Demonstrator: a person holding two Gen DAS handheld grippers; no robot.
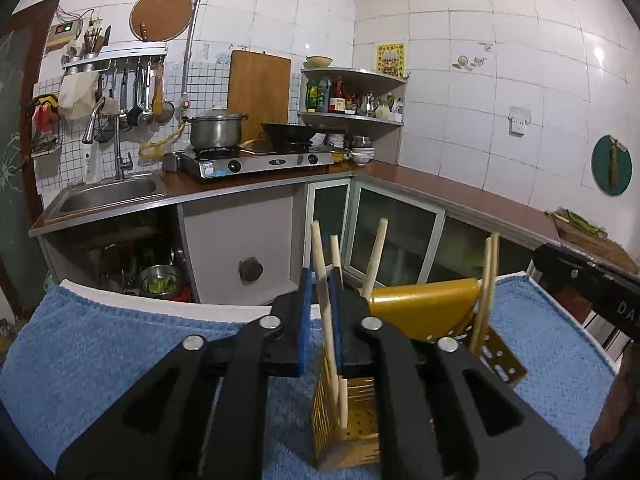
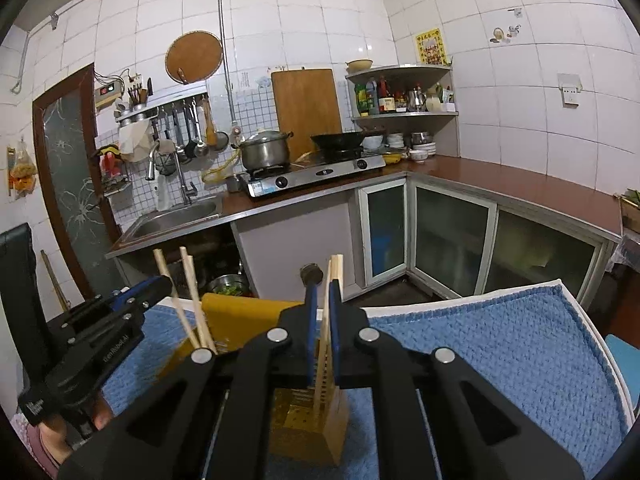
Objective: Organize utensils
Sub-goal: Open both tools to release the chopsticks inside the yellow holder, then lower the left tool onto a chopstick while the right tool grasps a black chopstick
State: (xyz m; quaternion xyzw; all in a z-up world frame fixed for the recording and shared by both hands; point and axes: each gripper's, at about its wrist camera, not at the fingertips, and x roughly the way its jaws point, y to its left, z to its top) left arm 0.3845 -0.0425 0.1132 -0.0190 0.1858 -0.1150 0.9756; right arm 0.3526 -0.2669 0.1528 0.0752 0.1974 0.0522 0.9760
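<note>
A yellow perforated utensil holder [image 1: 424, 308] stands on a blue towel [image 1: 100, 344]; it also shows in the right wrist view [image 2: 240, 320]. My left gripper [image 1: 322, 284] is shut on a wooden chopstick [image 1: 320, 264] whose lower end reaches into the holder's left compartment. Other chopsticks [image 1: 376, 256] lean in the holder. My right gripper [image 2: 324, 292] is shut on a pair of chopsticks [image 2: 335, 276] standing in the right compartment. The left gripper shows in the right wrist view [image 2: 152, 288] at the left, beside two chopsticks [image 2: 188, 292].
The towel [image 2: 500, 352] covers a white-edged table. Beyond it are kitchen cabinets [image 1: 392, 224], a sink [image 1: 108, 192], a gas stove [image 1: 256, 160] with a pot and a wok, and a corner shelf [image 1: 352, 96] of bottles.
</note>
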